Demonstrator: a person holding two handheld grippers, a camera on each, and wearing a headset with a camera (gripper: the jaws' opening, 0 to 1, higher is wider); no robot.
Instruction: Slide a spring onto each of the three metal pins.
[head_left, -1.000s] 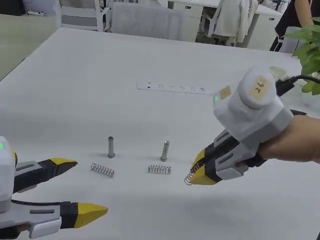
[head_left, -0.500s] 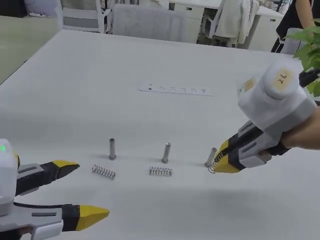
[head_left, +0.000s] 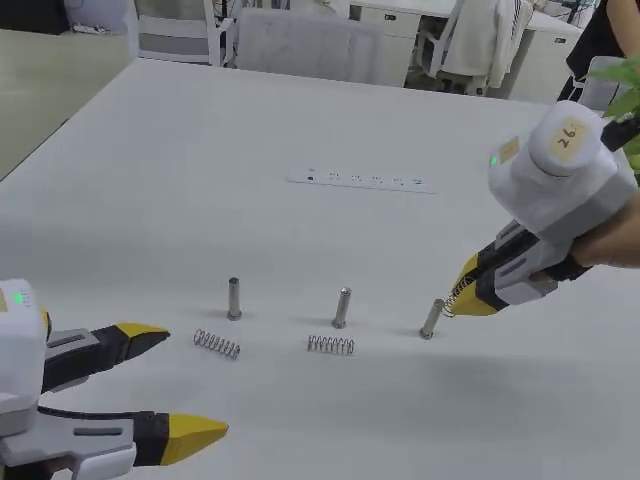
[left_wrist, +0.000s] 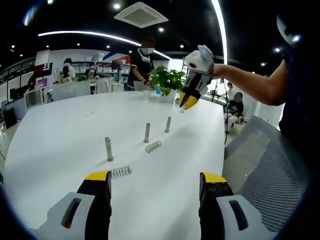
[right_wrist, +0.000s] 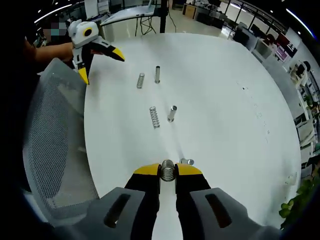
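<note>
Three upright metal pins stand in a row on the white table: left pin (head_left: 234, 298), middle pin (head_left: 342, 307), right pin (head_left: 432, 318). Two loose springs lie in front of them, one (head_left: 217, 343) by the left pin and one (head_left: 331, 345) by the middle pin. My right gripper (head_left: 462, 297) is shut on a third spring (right_wrist: 168, 170) and holds it just above the right pin's (right_wrist: 186, 161) top. My left gripper (head_left: 180, 385) hovers open over the near left table edge, nothing between its yellow tips (left_wrist: 155, 180).
A white power strip (head_left: 362, 181) lies farther back on the table. Chairs (head_left: 300, 45) stand beyond the far edge, and a green plant (head_left: 620, 105) sits at the right. A mesh chair (right_wrist: 55, 145) is beside the table near me.
My right gripper has carried its spring up and to the right, from the table in front of the right pin to just over that pin's top. The left gripper has stayed put.
</note>
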